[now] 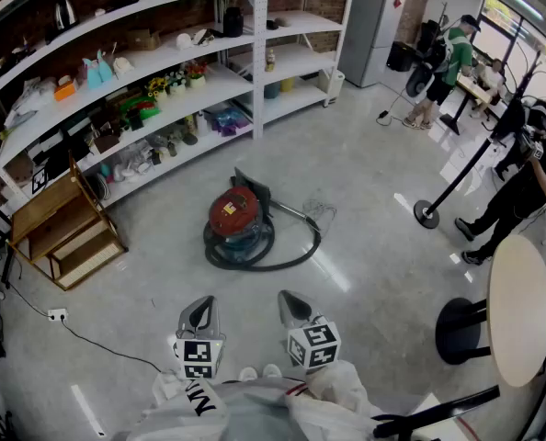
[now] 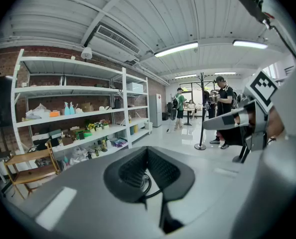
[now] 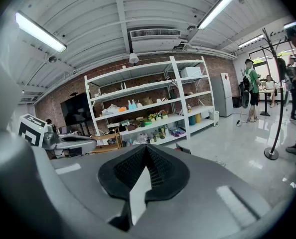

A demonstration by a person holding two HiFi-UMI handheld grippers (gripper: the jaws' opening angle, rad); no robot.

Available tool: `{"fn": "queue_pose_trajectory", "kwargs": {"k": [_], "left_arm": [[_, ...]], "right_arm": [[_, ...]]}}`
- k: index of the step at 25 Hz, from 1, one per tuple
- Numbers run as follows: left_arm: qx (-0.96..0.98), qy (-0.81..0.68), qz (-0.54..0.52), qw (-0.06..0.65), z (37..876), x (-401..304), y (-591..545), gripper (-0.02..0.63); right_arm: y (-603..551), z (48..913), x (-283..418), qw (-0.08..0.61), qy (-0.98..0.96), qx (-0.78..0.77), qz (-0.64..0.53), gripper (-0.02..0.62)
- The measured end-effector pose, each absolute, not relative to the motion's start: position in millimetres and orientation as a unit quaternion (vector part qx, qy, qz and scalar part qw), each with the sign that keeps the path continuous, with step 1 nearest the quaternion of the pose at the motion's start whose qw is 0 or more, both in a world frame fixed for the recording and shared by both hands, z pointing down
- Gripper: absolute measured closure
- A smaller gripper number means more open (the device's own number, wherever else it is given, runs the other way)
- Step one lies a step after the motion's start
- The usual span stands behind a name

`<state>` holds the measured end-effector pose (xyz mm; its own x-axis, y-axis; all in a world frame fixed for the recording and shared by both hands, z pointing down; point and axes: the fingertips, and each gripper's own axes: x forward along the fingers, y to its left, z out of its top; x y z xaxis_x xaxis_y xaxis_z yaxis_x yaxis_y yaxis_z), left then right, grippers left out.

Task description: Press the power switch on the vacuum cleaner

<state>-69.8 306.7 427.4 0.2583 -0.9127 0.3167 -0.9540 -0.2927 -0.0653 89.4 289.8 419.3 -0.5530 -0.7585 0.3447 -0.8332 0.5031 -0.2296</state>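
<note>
On mid-floor, vacuum cleaner (image 1: 236, 217) sits well ahead; left hand-held gripper (image 1: 199, 309) and right hand-held gripper (image 1: 292, 303) both closed, empty; walk closer, press squarely with one tip.

Red-topped canister vacuum cleaner (image 1: 236, 223) upright on floor, hose coiled around

A white metal shelving unit (image 1: 255, 53) crowded with small goods lines the brick wall, a light wooden rack (image 1: 66, 232) stands near its left end, and a black stanchion post (image 1: 426, 214) and pale round-topped table (image 1: 521, 310) stand at the right.
</note>
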Motion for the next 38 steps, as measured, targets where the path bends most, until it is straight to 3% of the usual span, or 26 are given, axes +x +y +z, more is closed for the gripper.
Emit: {"fn": "queue_pose_trajectory", "kwargs": {"k": [38], "left_arm": [[0.782,-0.597,0.172,0.046,426.0,-23.5,301.6,0.606]], "right_arm": [[287.7,425.9,147.7,0.066,-0.861,0.456,0.216,0.595]]}}
